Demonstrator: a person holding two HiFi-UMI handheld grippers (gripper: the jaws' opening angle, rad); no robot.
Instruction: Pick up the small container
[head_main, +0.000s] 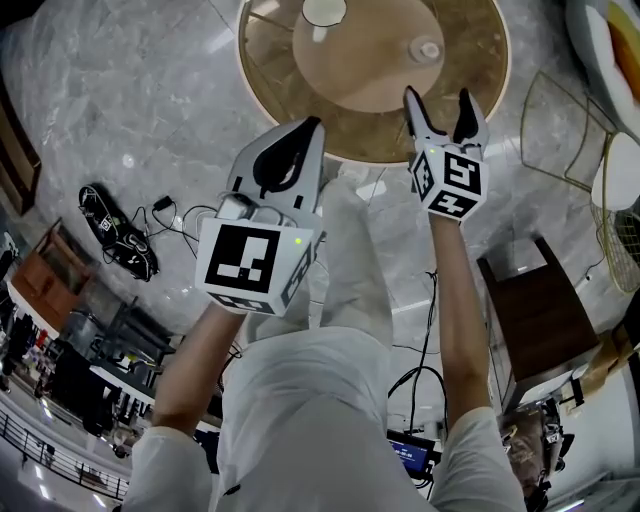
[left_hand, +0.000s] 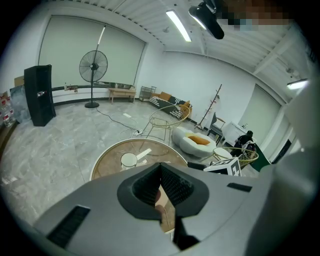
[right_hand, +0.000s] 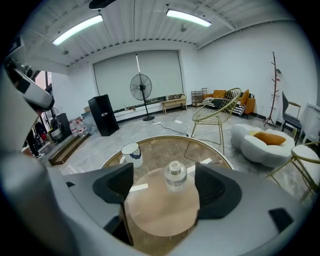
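Right gripper (head_main: 440, 100), jaws apart and empty: sits just below upright small container (head_main: 430, 50) at top centre, far nearer it than closed left gripper (head_main: 300, 140).

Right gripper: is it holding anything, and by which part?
Nothing is held. The right gripper has its fingers apart, and the small container sits untouched on the round table ahead of them.

White short-sleeved shirt (head_main: 300, 440), white trousers (head_main: 352, 270); grey left gripper (head_main: 306, 128), right gripper (head_main: 440, 100), black-lined jaws, square-marker cubes (head_main: 245, 262).
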